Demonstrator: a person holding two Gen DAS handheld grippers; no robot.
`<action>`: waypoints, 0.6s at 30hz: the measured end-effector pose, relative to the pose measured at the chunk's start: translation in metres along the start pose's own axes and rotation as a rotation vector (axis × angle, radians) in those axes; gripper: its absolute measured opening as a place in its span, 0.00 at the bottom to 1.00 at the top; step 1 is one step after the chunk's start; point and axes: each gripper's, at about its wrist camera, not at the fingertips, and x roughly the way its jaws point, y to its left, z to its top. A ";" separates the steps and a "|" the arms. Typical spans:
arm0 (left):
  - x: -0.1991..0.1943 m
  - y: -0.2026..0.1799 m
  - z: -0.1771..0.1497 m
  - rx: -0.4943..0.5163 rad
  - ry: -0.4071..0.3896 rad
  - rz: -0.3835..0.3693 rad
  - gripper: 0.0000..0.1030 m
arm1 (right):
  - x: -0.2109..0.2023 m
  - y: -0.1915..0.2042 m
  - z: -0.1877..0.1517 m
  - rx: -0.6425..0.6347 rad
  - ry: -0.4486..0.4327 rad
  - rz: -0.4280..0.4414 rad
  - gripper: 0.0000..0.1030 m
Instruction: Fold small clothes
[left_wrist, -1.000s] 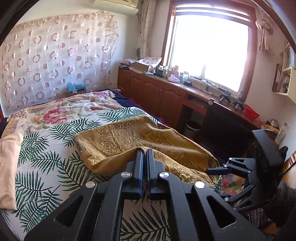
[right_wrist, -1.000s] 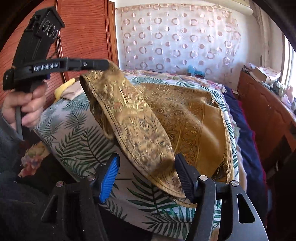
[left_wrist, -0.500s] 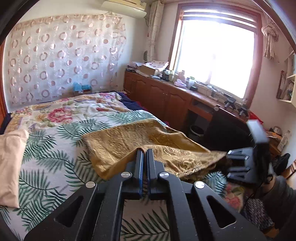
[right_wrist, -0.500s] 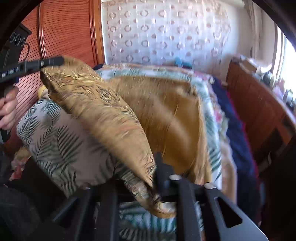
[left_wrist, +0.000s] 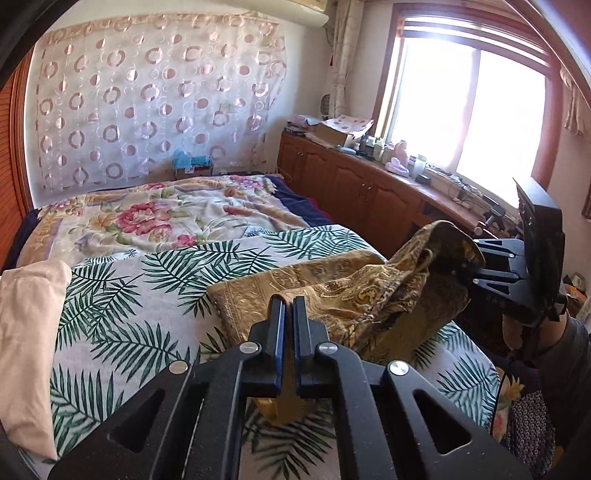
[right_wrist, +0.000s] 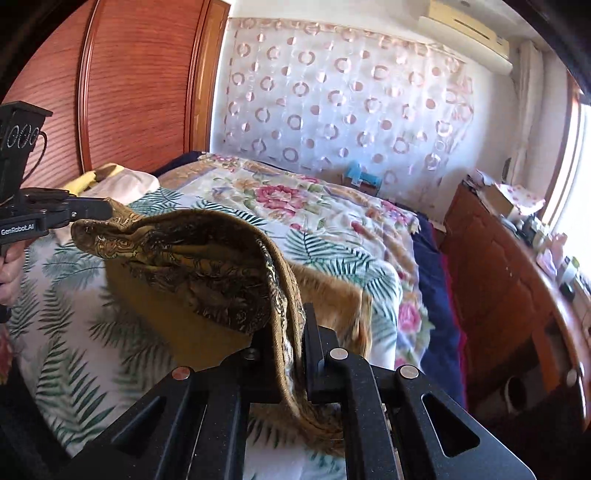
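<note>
A gold patterned cloth (left_wrist: 332, 291) lies partly on the palm-leaf bed sheet (left_wrist: 129, 295), with its near edge raised. My left gripper (left_wrist: 289, 310) is shut on one corner of that edge. The right wrist view shows the left gripper (right_wrist: 107, 208) holding the corner up at the left. My right gripper (right_wrist: 291, 332) has the other end of the gold cloth (right_wrist: 192, 258) between its jaws, which are closing and pinch the fabric. In the left wrist view the right gripper (left_wrist: 469, 266) holds its corner high at the right. The cloth sags between the two grippers.
A cream pillow (left_wrist: 26, 325) lies at the bed's left side and a floral blanket (left_wrist: 155, 218) covers the far half. Wooden cabinets (left_wrist: 362, 195) with clutter on top run under the window to the right. A wooden panel (right_wrist: 129, 92) stands behind the bed's left side.
The right gripper's jaws closed on the cloth's edge and rose with it. The left gripper moved sideways with its corner. The cloth's near edge now hangs off the bed between them.
</note>
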 end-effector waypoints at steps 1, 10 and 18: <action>0.006 0.004 0.001 -0.003 0.008 0.001 0.04 | 0.013 -0.001 0.004 -0.001 0.010 0.004 0.07; 0.024 0.019 0.007 -0.006 0.047 0.012 0.41 | 0.072 -0.023 0.019 0.002 0.073 0.073 0.07; 0.016 0.026 0.015 -0.018 0.023 0.033 0.76 | 0.086 -0.038 0.033 0.026 0.104 0.099 0.07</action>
